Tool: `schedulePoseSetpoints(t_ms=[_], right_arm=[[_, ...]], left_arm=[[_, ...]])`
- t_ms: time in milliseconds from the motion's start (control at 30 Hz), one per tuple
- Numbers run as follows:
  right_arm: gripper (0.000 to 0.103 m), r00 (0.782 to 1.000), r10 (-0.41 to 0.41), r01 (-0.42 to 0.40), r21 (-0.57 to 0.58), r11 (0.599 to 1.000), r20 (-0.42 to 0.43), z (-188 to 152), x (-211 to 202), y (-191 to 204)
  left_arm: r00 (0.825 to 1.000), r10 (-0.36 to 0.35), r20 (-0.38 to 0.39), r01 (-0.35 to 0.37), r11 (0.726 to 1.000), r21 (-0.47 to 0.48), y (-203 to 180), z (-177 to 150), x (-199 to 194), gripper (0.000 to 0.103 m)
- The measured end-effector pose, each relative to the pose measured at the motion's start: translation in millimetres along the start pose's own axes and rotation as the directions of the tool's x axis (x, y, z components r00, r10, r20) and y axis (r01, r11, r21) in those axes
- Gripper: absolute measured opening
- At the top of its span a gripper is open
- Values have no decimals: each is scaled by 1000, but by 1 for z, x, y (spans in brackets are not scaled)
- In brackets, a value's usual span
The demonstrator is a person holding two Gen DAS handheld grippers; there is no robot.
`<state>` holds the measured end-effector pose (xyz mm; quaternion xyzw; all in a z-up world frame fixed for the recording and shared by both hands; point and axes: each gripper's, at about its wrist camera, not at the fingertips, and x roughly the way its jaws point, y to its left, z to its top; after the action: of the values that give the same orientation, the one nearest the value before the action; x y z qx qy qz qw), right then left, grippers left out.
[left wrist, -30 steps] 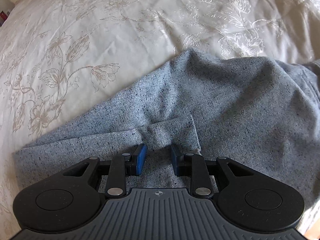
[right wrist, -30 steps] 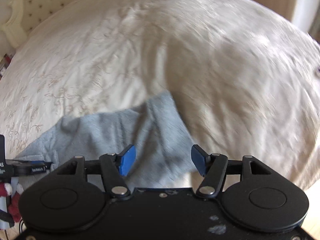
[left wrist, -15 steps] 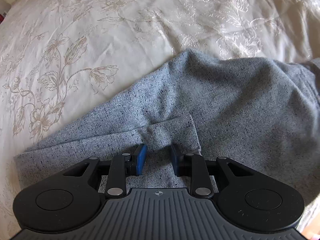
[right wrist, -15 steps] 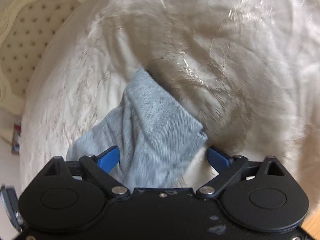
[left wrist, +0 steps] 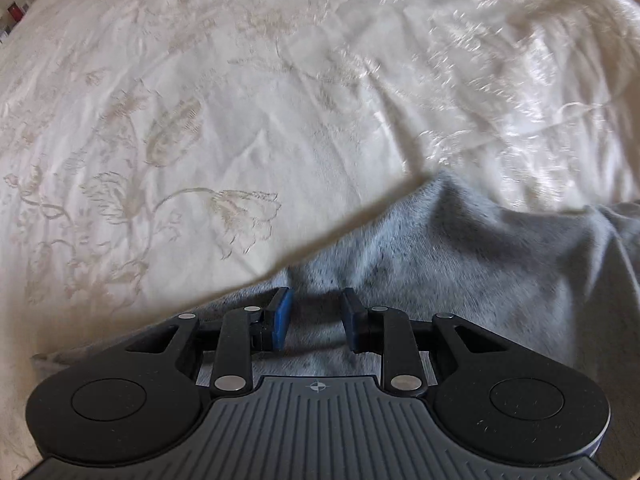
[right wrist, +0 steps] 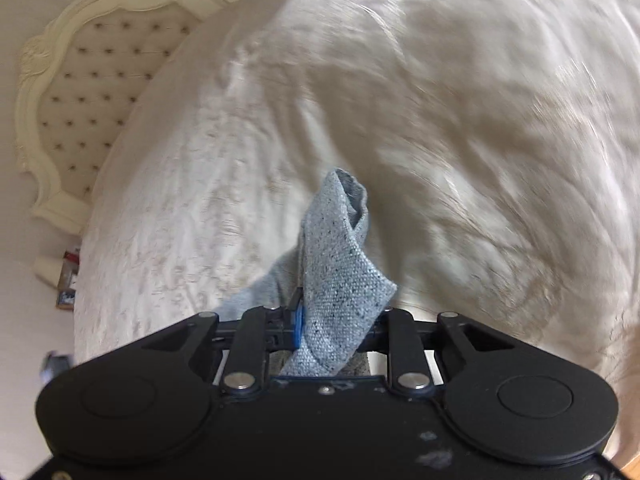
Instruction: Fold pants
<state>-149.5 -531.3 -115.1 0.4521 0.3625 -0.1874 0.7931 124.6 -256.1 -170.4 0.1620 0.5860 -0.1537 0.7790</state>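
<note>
Under me a bed (left wrist: 248, 92) with a cream bedspread (right wrist: 460, 128), floral stitching, shiny in daylight. Cream tufted headboard (right wrist: 88, 92) with carved frame on my left. Small clutter (right wrist: 64, 276) on the floor beside it, blurred.
</note>
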Motion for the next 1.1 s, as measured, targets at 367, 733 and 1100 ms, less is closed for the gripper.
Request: schedulePoseSetpoints(t_ms=[367, 733, 1100], right_arm=[[21, 1000, -2, 4, -80, 997, 23, 11, -20, 23], [17, 995, -15, 36, -224, 974, 96, -14, -49, 76], [15, 983, 119, -48, -425, 904, 140, -69, -78, 203]], left_arm=[[991, -55, 124, 69, 992, -108, 17, 2, -54, 26], [986, -167, 0, 162, 960, 230, -36, -86, -34, 29], [914, -406, 8, 406, 913, 40, 11, -76, -46, 29]])
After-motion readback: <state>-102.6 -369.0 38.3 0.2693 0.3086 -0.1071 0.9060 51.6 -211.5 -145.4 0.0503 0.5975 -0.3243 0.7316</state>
